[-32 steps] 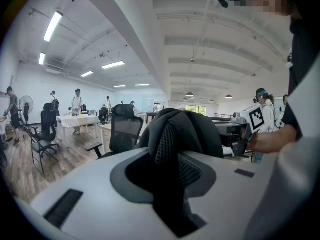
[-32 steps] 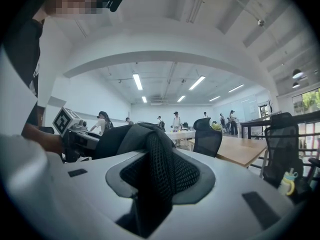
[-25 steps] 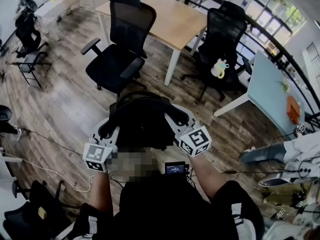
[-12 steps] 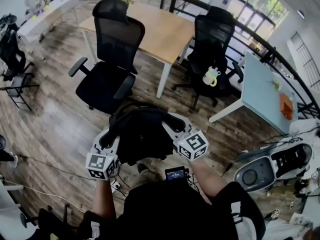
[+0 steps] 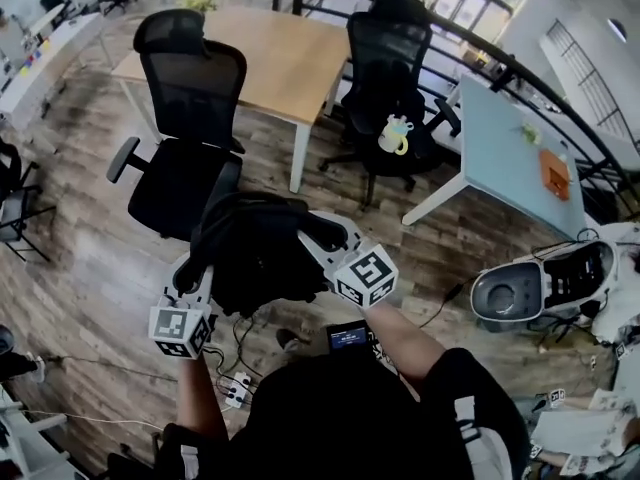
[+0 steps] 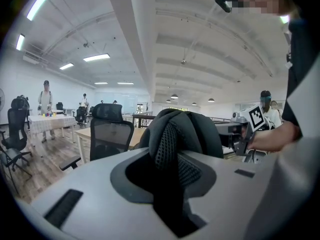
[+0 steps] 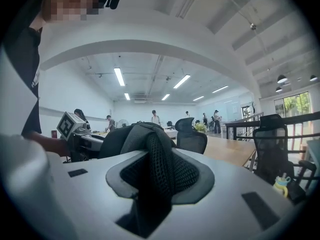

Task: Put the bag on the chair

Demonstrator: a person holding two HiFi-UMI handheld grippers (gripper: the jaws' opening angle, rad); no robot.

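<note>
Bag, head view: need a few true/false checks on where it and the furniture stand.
1. The left gripper and right gripper each clamp a mesh strap of the bag. True.
2. The bag lies on the near chair. False: it hangs from the grippers, off the near chair.
3. A yellow-and-white thing sits on the far chair. True.
4. The wooden table stands right of the pale blue table. False: the wooden table is left of it.
</note>
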